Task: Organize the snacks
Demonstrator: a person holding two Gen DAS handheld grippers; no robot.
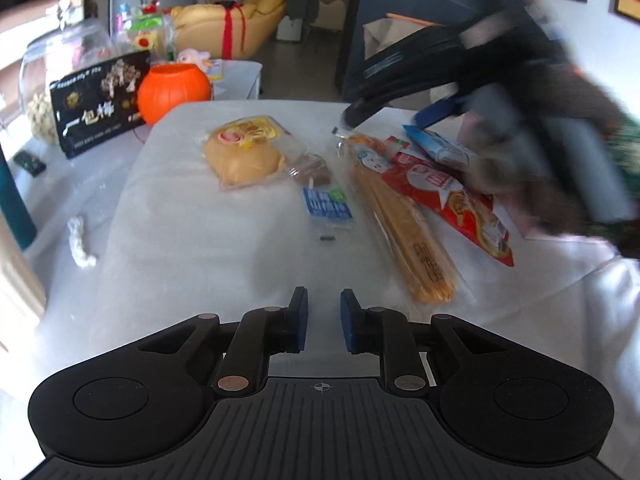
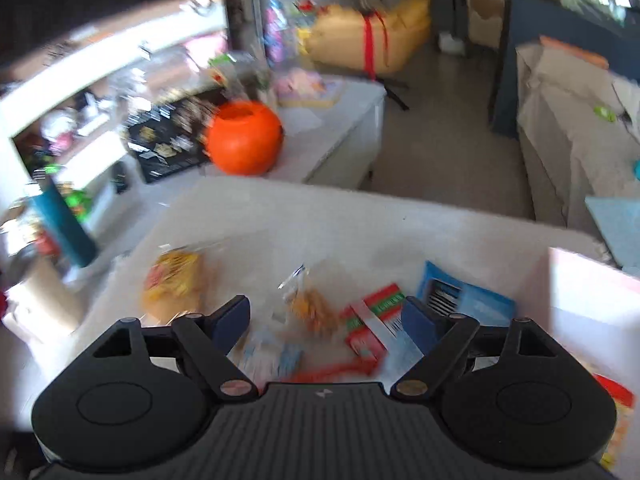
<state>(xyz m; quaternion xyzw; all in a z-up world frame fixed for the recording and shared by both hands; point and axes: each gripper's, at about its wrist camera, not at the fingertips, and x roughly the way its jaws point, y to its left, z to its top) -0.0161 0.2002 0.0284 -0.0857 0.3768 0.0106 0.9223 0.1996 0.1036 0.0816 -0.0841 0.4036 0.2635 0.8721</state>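
Snacks lie on a white table (image 1: 192,240): a yellow bread pack (image 1: 244,152), a small blue-and-white packet (image 1: 328,206), a long orange stick pack (image 1: 396,216), a red pouch (image 1: 452,196) and a blue packet (image 1: 440,146). My left gripper (image 1: 324,320) hovers low over the near table, jaws a little apart, holding nothing. My right gripper (image 2: 326,320) is wide open above the snacks; it appears blurred at the upper right of the left wrist view (image 1: 460,76). Below it lie the bread pack (image 2: 174,284), the red pouch (image 2: 372,324) and the blue packet (image 2: 468,300).
An orange pumpkin bucket (image 1: 174,90) and a black snack bag (image 1: 100,104) stand at the far left, beside a glass jar (image 1: 60,76). A crumpled tissue (image 1: 80,242) lies at left. A pale pink box wall (image 2: 592,304) stands at right. A teal bottle (image 2: 64,224) is at left.
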